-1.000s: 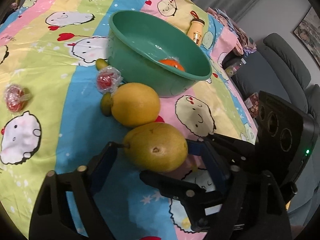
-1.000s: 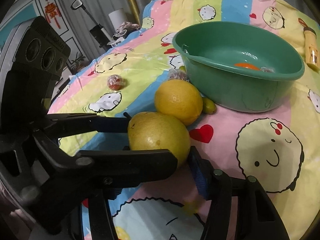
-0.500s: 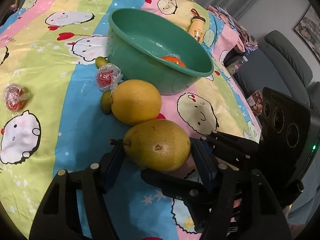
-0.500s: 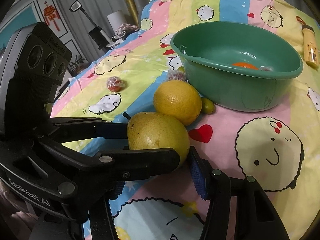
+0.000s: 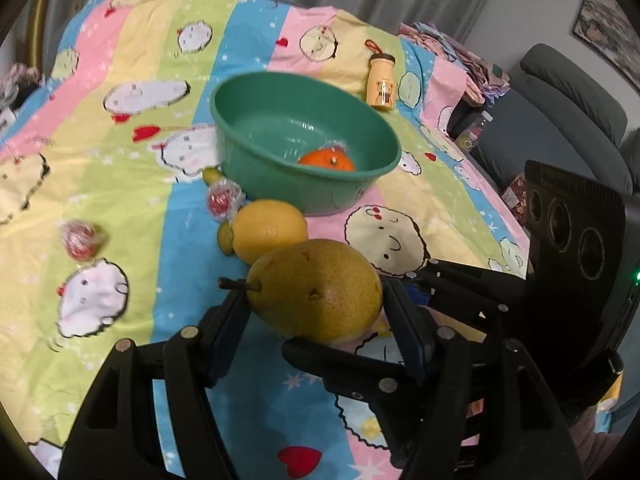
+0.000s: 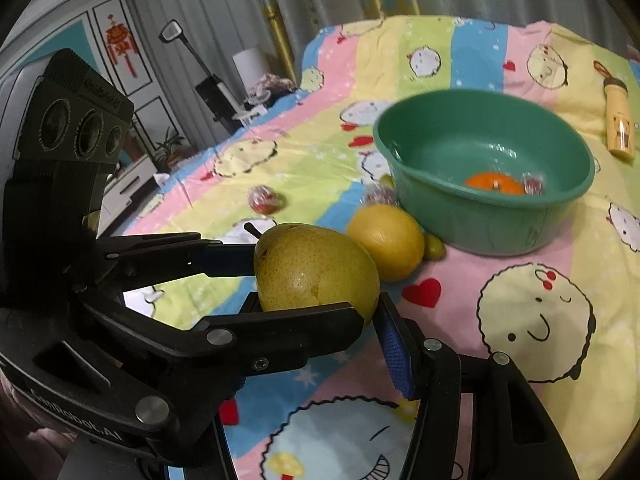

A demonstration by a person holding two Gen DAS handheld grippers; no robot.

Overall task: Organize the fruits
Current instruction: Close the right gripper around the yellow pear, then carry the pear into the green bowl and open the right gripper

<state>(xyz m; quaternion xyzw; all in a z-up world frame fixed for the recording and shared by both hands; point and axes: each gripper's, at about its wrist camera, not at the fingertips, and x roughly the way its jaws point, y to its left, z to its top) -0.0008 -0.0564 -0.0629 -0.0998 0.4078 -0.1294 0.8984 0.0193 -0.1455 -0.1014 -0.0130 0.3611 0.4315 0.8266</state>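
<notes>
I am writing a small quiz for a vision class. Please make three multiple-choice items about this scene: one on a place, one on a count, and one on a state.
1. Where is the orange?
A. Inside the green bowl
B. On the cloth beside the lemon
C. Between gripper fingers

2. How many wrapped red fruits lie on the cloth outside the bowl?
A. None
B. Two
C. Five

3. What is the left gripper doing?
A. It hangs open over the bowl
B. It is shut on the lemon
C. It is shut on the pear

Key:
1 A: the orange sits behind the near wall of the green bowl.
2 B: one wrapped red fruit lies close to the bowl, and another lies further left on the cloth.
3 C: the left gripper has a finger against each end of the pear.
</notes>
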